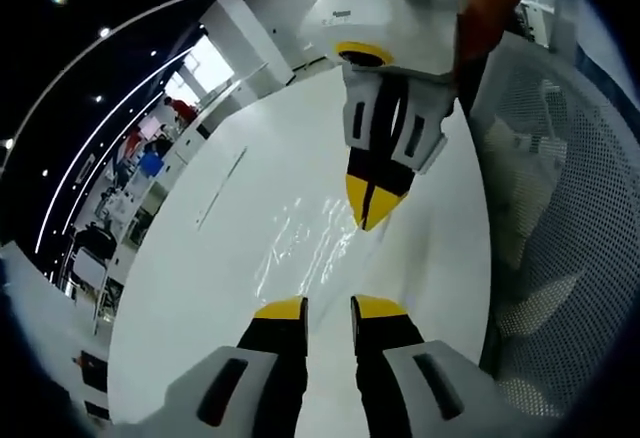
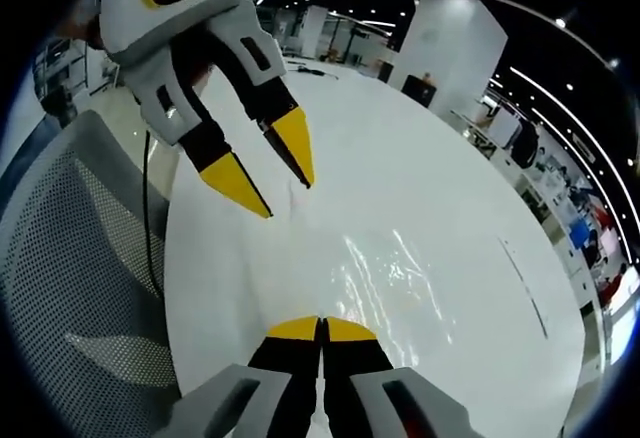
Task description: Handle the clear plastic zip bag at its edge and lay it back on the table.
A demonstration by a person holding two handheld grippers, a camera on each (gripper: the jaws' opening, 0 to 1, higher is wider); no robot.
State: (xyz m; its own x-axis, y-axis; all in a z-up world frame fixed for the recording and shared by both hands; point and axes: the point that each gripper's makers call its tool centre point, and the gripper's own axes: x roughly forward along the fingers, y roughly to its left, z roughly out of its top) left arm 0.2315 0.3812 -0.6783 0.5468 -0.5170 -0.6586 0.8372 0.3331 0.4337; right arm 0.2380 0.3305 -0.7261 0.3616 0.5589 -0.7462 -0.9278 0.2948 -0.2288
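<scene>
Clear plastic zip bag [image 1: 300,243] lies flat on the white table [image 1: 200,288] between the grippers. Its edge is apparently pinched by the closed right gripper [image 2: 321,330]; the left gripper [image 1: 328,308] is narrowly parted. Release should be made low and gently.

On the one white table [image 1: 200,288] lies one clear plastic zip bag [image 1: 300,243], with two hand-held grippers over it, the left hand-held gripper [image 1: 328,308] and the right hand-held gripper [image 1: 372,208], and one mesh chair [image 1: 560,208] beside the table.
</scene>
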